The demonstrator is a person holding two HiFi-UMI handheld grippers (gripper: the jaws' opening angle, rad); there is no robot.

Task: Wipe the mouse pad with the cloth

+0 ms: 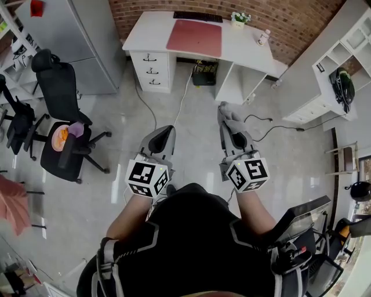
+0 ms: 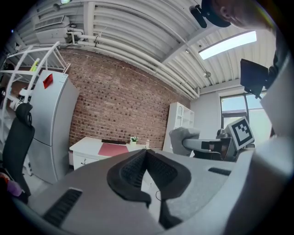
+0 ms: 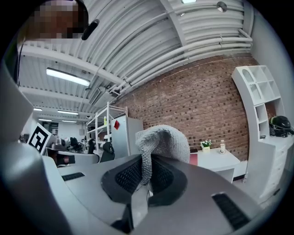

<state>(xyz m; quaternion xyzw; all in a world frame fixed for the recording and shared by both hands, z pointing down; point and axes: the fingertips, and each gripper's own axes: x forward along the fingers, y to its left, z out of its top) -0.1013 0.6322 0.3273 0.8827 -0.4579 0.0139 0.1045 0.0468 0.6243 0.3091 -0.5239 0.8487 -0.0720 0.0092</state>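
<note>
Head view, steeply down: a brick wall [image 1: 284, 20] is seen at the far side, with a grey cabinet [image 1: 75, 40] at far left. A white desk [image 1: 249, 55] is set against the wall. A black office chair [image 1: 58, 87] is noted on the left, nearer than the cabinet.

The red mouse pad [image 1: 194, 37] lies flat on the desk top, left of centre, well apart from both grippers, which are held over the floor on the near side of the desk.

The left gripper [image 1: 164, 134] is seen clenched, pads meeting at the tips, with nothing between them. The right gripper [image 1: 229, 116] is clamped on the grey cloth [image 1: 231, 110], which is bunched above the tips and hangs down between the pads.

On the desk's far edge a keyboard [image 1: 197, 16], a small plant [image 1: 239, 18] and a bottle [image 1: 264, 37] are recorded.
</note>
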